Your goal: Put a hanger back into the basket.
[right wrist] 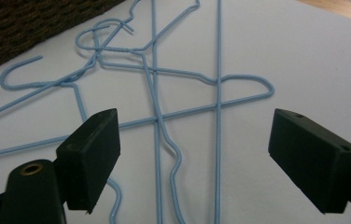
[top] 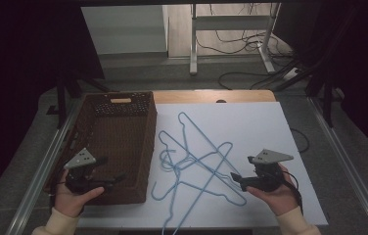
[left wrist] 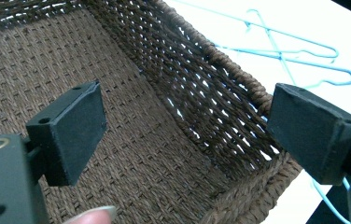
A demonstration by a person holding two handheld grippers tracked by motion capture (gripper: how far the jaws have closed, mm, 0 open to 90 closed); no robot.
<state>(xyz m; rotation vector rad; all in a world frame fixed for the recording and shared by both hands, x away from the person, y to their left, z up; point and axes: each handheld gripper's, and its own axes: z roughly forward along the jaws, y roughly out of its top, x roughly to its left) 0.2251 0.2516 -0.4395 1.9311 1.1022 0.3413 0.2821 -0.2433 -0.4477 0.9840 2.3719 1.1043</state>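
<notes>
Several light blue wire hangers lie tangled on the white table top, to the right of a brown wicker basket. My right gripper stands open at the pile's right edge, jaws pointing left at the hangers, nothing between them. My left gripper hovers open over the basket's near end. In the left gripper view its jaws frame the basket's inner wall, with hangers beyond the rim.
The basket holds nothing that I can see. Bare white surface stretches to the right and back of the hangers. A wooden strip edges the table's far side. Metal rails run along both sides; cables lie on the floor behind.
</notes>
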